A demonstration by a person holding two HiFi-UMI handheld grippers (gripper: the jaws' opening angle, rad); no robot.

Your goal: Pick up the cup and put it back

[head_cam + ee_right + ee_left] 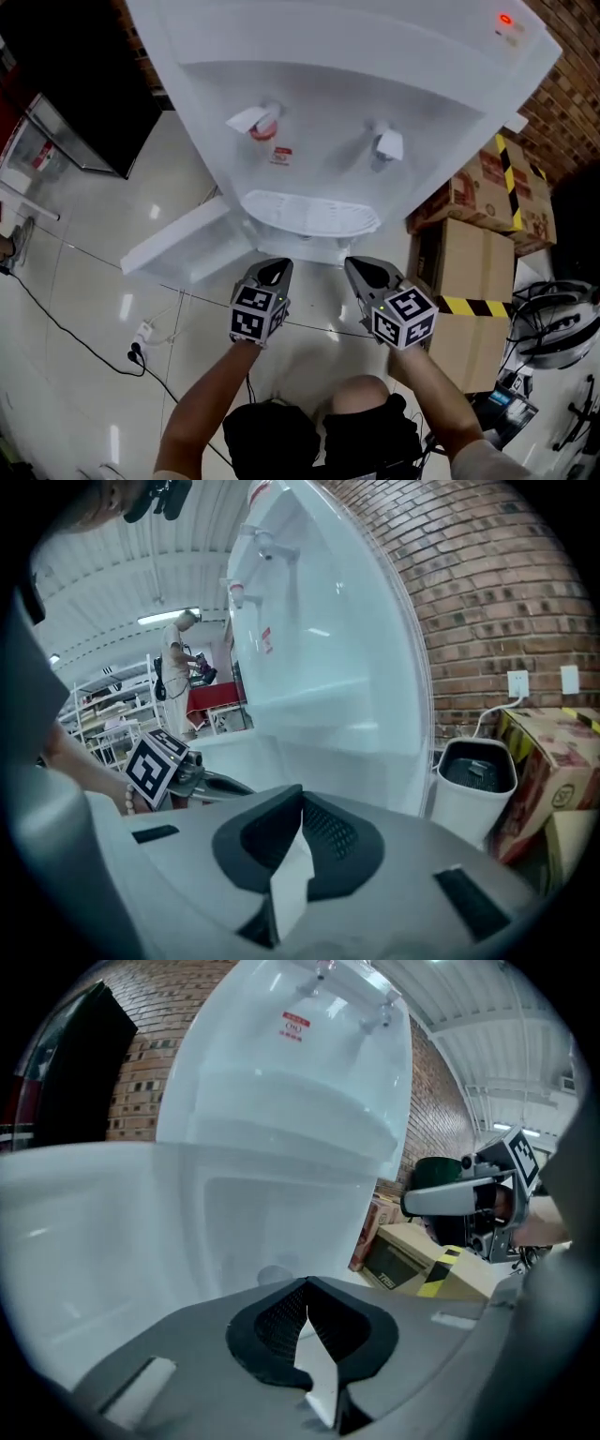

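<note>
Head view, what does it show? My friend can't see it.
A person holds a shut left gripper and a shut right gripper toward a white water dispenser with two taps. Cardboard boxes stand at its right. No cup shows.

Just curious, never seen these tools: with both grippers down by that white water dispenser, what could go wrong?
Both the left gripper and right gripper are shut and close under the drip tray, so they might knock the water dispenser. No cup shows anywhere, so a grab could miss.
</note>
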